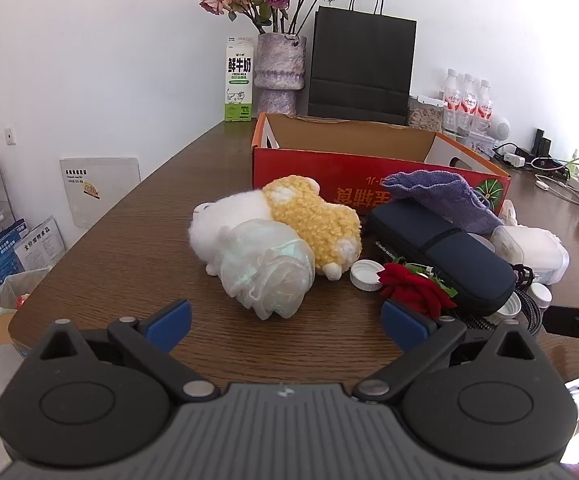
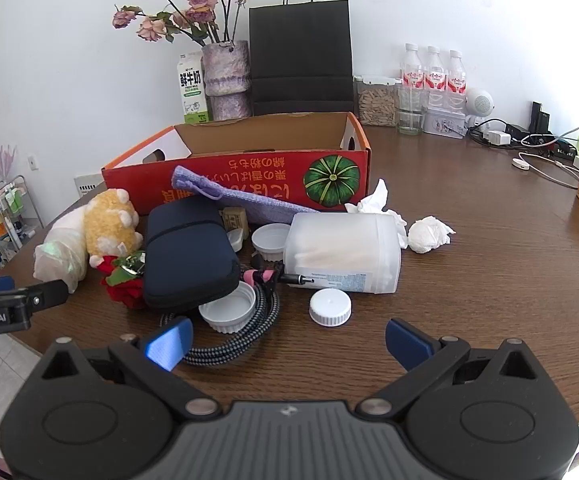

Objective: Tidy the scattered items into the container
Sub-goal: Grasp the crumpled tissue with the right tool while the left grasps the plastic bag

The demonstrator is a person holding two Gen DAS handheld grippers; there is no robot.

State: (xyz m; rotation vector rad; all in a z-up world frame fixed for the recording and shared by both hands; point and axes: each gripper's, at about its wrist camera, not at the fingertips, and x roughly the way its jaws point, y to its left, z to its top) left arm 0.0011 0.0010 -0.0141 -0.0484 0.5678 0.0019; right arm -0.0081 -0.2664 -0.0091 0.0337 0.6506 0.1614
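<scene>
Tidying not yet begun: clutter lies on the brown wooden tabletop point(image 2: 469, 248) before the empty red-and-orange cardboard box point(image 2: 249, 176).

Both the left gripper point(image 1: 285, 322) and right gripper point(image 2: 287, 342) hover, jaws spread, holding nothing; next likely closes on a nearby item, perhaps the white plastic screw cap point(image 2: 330, 307).

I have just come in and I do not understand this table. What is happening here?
A person holds two grippers above a wooden table. The left gripper and right gripper are both open and hold nothing. The items lie loose in front of the red cardboard box: a plush toy, a dark blue case, a purple cloth, a white plastic container and several white lids. As far as can be seen, the box is empty.
</scene>
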